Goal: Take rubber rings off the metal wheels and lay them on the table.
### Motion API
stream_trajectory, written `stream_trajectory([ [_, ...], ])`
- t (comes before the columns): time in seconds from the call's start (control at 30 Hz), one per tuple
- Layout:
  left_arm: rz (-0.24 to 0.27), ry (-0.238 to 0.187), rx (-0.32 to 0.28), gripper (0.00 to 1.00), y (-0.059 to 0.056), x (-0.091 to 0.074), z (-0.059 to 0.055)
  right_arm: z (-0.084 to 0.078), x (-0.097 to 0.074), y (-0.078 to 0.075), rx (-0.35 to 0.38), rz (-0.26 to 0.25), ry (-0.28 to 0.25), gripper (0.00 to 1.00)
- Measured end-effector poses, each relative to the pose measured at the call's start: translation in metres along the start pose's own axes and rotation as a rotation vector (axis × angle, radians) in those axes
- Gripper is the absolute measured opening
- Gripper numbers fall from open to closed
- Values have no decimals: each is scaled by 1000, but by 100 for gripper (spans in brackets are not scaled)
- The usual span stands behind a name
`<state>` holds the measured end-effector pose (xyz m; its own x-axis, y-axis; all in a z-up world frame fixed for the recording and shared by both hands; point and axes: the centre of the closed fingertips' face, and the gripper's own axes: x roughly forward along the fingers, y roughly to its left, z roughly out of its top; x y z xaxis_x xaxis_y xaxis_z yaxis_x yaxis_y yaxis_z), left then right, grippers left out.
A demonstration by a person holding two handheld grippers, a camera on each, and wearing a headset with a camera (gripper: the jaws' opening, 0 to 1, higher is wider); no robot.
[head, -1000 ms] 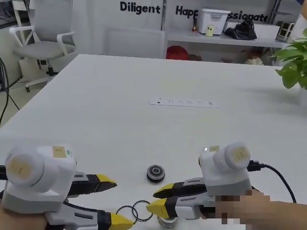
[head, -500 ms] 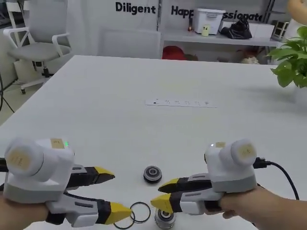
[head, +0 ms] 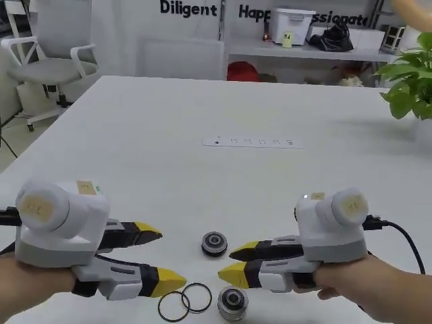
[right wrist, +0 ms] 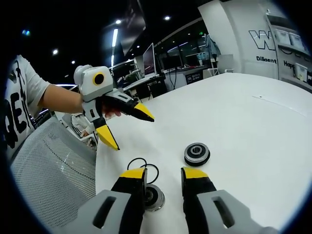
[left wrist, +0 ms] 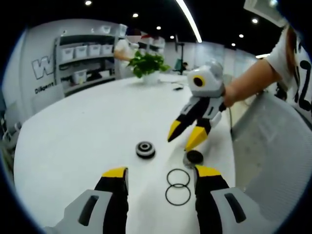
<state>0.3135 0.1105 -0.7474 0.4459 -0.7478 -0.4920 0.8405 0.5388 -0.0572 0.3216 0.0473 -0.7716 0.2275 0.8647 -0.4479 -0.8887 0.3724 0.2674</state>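
A metal wheel with a black rubber ring [head: 214, 244] [left wrist: 145, 149] [right wrist: 197, 153] lies on the white table [head: 223, 108]. Nearer me lies a second wheel [head: 232, 302] [left wrist: 194, 157] [right wrist: 155, 197]. Two loose rubber rings [head: 185, 301] [left wrist: 178, 186] [right wrist: 143, 166] lie overlapping to its left. My left gripper [head: 169, 256] [left wrist: 161, 171] [right wrist: 132, 132] hovers open and empty left of the rings. On the other side my right gripper [head: 227, 264] [left wrist: 181, 140] [right wrist: 163, 173] is open and empty, its tips between the two wheels and above them.
A white power strip [head: 246, 142] lies flat at mid-table. A potted plant [head: 408, 88] stands at the far right edge. An office chair [head: 50, 50] and a shelf with a white box [head: 291, 27] are beyond the table. The near table edge is close under my hands.
The head camera has tilted, shifting the scene. My right gripper has risen slightly off the near wheel and moved right; the left has eased a little left. Wheels and rings lie unmoved.
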Motion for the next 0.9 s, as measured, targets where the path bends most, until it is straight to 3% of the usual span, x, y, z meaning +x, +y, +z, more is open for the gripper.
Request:
stream_trajectory([
  [0.23,-2,6,7,55,3,7,2,-1,-2,-11,2,-24,-4,26],
  [0.57,7,11,17,54,17,14,6,-1,-2,-24,-4,-53,-10,28],
  [0.9,9,14,10,54,22,20,6,0,-1,-35,-9,-72,-14,29],
])
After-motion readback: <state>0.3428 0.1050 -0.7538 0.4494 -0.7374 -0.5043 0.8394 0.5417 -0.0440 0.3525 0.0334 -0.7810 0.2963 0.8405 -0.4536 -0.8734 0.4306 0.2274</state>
